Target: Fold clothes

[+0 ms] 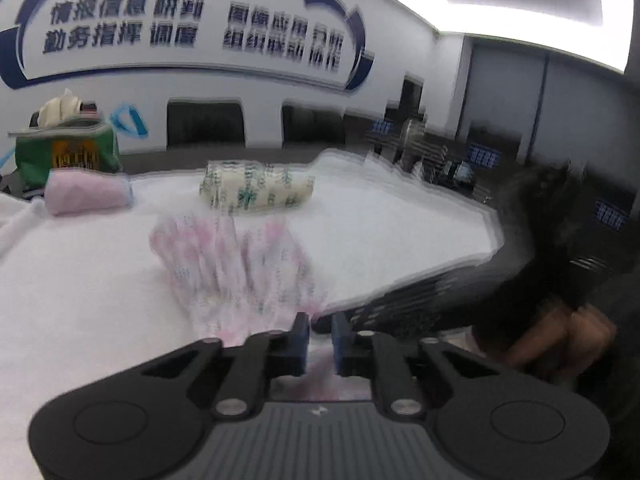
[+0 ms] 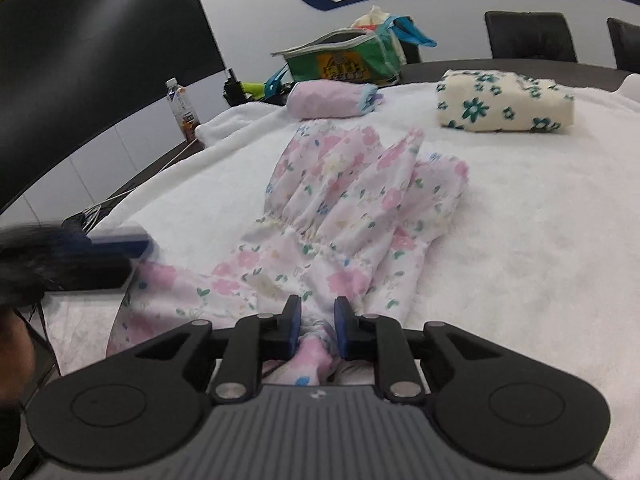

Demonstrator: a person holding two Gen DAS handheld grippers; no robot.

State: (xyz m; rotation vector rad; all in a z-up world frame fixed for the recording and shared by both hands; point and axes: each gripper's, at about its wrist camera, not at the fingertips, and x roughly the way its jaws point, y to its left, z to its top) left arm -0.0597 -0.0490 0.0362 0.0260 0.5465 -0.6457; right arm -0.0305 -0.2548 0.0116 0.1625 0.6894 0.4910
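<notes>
A white garment with pink flowers point(image 2: 352, 208) lies spread on the white blanket point(image 2: 520, 248), its skirt end pointing away. My right gripper point(image 2: 316, 320) is shut on a bunched piece of the garment's near end. In the blurred left wrist view the garment point(image 1: 240, 264) runs up to my left gripper point(image 1: 320, 332), whose jaws stand nearly together with pink fabric between them. The left gripper point(image 2: 116, 248) also shows at the garment's left sleeve in the right wrist view. The right gripper point(image 1: 400, 308) and a hand point(image 1: 560, 340) appear as a dark blur.
A folded pink bundle point(image 2: 328, 98) and a folded cream cloth with green flowers point(image 2: 504, 102) lie at the far side. Behind them stand a green bag point(image 2: 348, 60), a bottle point(image 2: 182, 108), black chairs point(image 2: 528, 36) and a large dark screen point(image 2: 100, 60).
</notes>
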